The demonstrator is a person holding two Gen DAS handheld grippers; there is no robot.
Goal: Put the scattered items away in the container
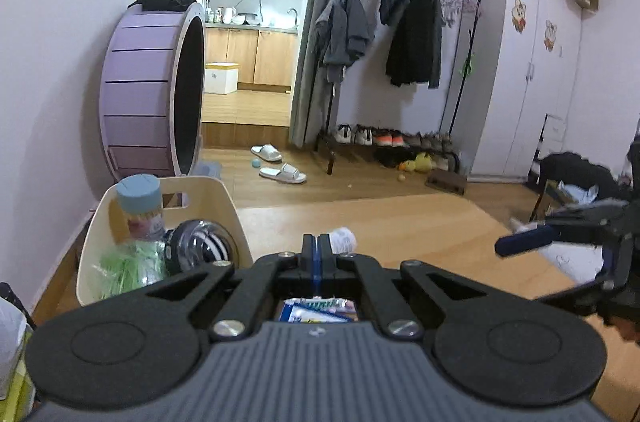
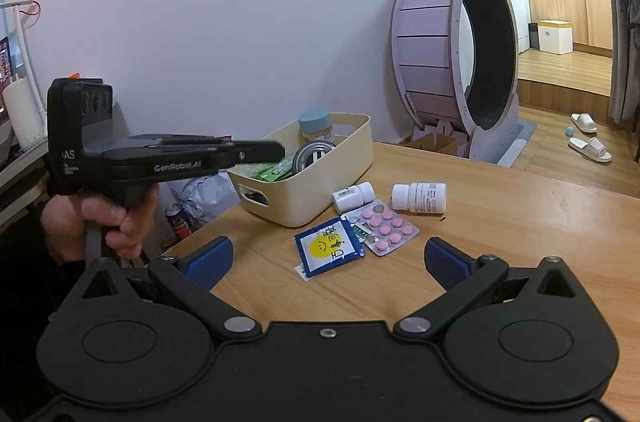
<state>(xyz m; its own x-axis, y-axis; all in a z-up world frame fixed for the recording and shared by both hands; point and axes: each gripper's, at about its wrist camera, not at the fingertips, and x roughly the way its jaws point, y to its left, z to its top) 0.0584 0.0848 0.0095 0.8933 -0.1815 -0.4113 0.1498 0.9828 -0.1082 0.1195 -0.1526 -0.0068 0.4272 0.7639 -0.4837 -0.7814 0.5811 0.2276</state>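
Right wrist: jaws spread | left jaws together | wooden table (image 2: 500, 222) | purple wheel (image 2: 452, 58)

The left gripper's body (image 1: 316, 362) is covering most of a blue packet (image 1: 316, 310), which is showing only through a small gap. In the right wrist view, the left gripper (image 2: 276, 150) is blocking part of the bin (image 2: 304, 198) and the green packets (image 2: 274, 171) inside. The blue packet (image 2: 329, 251) is overlapping a blister strip (image 2: 362, 232), hiding most of it. Print on the 2 white bottles (image 2: 420, 197) is staying too small to read. The right gripper (image 1: 520, 244) is blurring at the left wrist view's edge.
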